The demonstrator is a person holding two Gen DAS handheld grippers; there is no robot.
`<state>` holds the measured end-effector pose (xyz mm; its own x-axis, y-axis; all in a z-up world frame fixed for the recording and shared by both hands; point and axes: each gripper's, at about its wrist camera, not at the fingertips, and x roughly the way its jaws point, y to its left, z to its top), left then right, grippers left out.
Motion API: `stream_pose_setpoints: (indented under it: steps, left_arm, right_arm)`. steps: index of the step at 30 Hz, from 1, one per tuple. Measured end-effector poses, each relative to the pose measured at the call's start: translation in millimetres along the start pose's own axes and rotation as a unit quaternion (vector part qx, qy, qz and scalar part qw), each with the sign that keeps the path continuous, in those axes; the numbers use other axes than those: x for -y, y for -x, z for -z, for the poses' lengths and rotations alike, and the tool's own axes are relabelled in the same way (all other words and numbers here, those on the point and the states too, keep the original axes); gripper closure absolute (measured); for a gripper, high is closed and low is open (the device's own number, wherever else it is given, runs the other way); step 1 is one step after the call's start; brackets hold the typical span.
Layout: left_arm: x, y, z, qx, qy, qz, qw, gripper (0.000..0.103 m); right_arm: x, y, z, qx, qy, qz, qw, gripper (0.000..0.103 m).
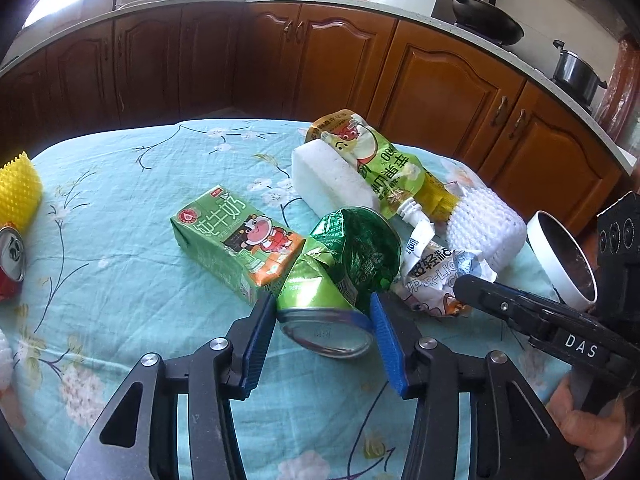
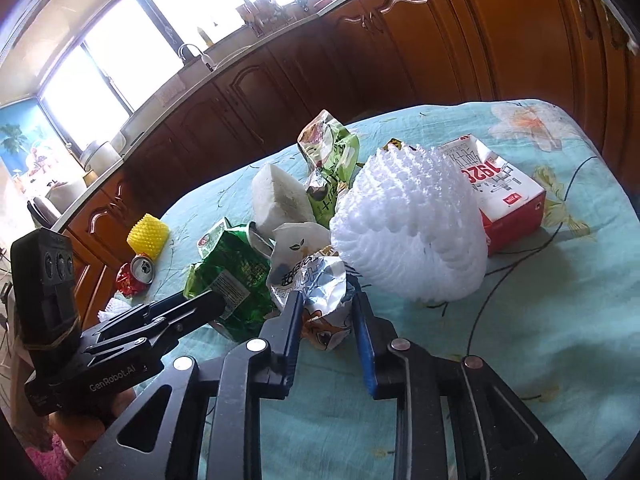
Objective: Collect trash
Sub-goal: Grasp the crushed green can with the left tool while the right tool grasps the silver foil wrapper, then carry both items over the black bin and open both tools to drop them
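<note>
Two hand-held tools close in on a heap of rubbish spread over a floral, pale-blue cloth on the counter (image 1: 120, 280), with dark wooden kitchen cupboards (image 1: 440, 92) behind. The left tool (image 1: 324, 308) has its blue pads against both sides of a crushed green can (image 1: 340, 276), which lies on its side with its silver base toward the camera; the jaws appear clenched on it. The right tool (image 2: 326, 300) pinches a crumpled white snack wrapper (image 2: 312, 276) between its fingers, at the near edge of the heap. Just beside the can lies a green milk carton (image 1: 240, 244). Behind it sit a white foam block (image 1: 332, 176) and a green juice pouch (image 1: 380, 160) leaning across the block. A white foam fruit net (image 2: 412, 232) stands next to the wrapper, with a red-and-white carton (image 2: 504, 192) behind it. Well apart, near the counter's edge, are a yellow foam net (image 2: 148, 236) and a red drinks can (image 2: 136, 276).
</note>
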<state>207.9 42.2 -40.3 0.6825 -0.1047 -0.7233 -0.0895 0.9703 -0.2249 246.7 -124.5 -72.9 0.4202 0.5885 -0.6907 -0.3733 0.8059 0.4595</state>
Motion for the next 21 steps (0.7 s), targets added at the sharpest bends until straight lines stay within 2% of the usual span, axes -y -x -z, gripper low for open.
stream_pose_setpoints:
  steps: [10, 18, 21]
  left_arm:
    - [19, 21, 12, 0.011, -0.008, 0.029, 0.9995, 0.057]
    - [51, 31, 21, 0.019, -0.037, 0.052, 0.9978, 0.058]
    - [64, 28, 25, 0.009, -0.053, 0.062, 0.9966, 0.058]
  right_arm:
    - [15, 40, 19, 0.016, -0.018, 0.004, 1.0, 0.078]
    - [34, 76, 36, 0.038, -0.046, 0.012, 0.998, 0.078]
    - [39, 90, 40, 0.047, -0.05, 0.021, 0.997, 0.078]
